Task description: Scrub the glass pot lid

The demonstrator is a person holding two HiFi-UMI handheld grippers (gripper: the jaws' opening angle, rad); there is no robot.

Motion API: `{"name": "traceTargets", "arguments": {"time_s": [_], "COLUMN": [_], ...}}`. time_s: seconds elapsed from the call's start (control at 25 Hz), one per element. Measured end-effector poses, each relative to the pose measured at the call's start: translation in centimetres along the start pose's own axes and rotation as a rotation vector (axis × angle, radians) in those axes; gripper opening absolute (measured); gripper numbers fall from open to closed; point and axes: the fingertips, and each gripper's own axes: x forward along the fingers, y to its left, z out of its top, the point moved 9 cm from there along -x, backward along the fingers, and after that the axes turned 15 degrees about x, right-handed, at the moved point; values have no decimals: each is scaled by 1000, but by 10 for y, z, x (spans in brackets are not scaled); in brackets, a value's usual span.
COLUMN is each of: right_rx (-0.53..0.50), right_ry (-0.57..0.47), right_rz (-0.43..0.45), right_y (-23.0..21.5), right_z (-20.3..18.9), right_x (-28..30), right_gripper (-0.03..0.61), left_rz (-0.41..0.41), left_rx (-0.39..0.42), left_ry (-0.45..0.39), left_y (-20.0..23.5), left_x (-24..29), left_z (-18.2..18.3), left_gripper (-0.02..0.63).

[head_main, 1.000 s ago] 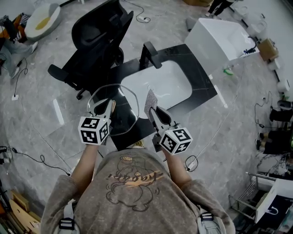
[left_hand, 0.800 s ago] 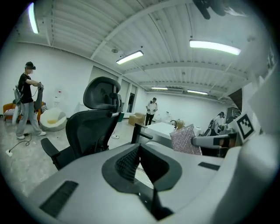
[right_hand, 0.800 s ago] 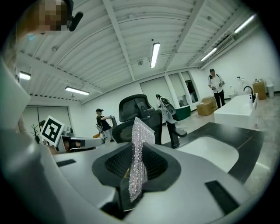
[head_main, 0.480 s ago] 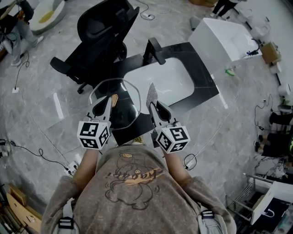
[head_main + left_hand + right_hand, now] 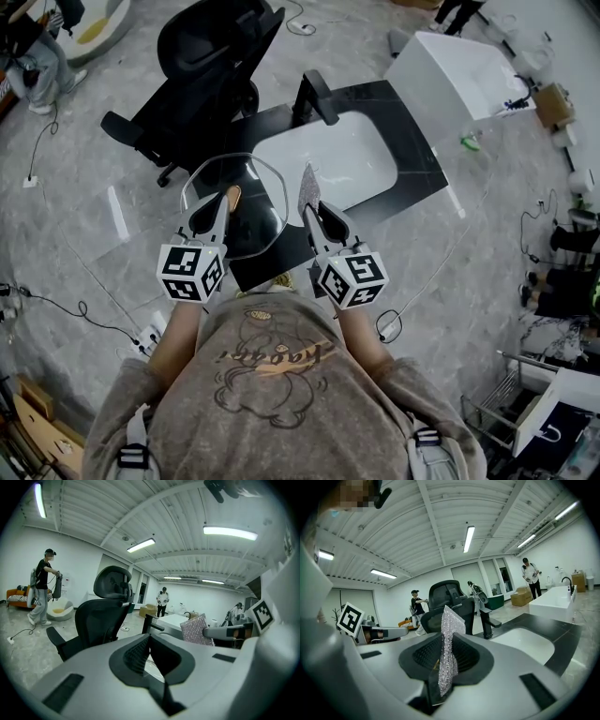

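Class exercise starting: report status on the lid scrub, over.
Left gripper shut on glass pot lid. Right gripper shut on sparkly scrubbing cloth, beside lid. Nothing between them.

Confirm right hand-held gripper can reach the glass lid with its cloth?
Probably yes: the left hand-held gripper holds the glass lid up beside the cloth clamped in the right hand-held gripper, with nothing between them.

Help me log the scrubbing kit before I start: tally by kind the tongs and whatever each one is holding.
Tongs: 2, left tongs and right tongs
Glass pot lid: 1, in the left tongs
Scrub cloth: 1, in the right tongs
Total: 4
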Motion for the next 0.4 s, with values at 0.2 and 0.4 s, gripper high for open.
{"name": "traceTargets", "arguments": {"time_s": [0.2, 0.4], "right_rx": [-3, -2], "right_ry": [6, 12], "right_rz": [-7, -11], "right_y": [-1, -2], "right_z": [-3, -5], "right_x": [-1, -3], "right_gripper": [83, 83], "left_rz": [-23, -24], "left_rx": [5, 13], "left_ry": [15, 14], "left_y": [-3, -4], "left_x": [1, 0], "left_z": [-2, -1], "left_gripper": [18, 18]}}
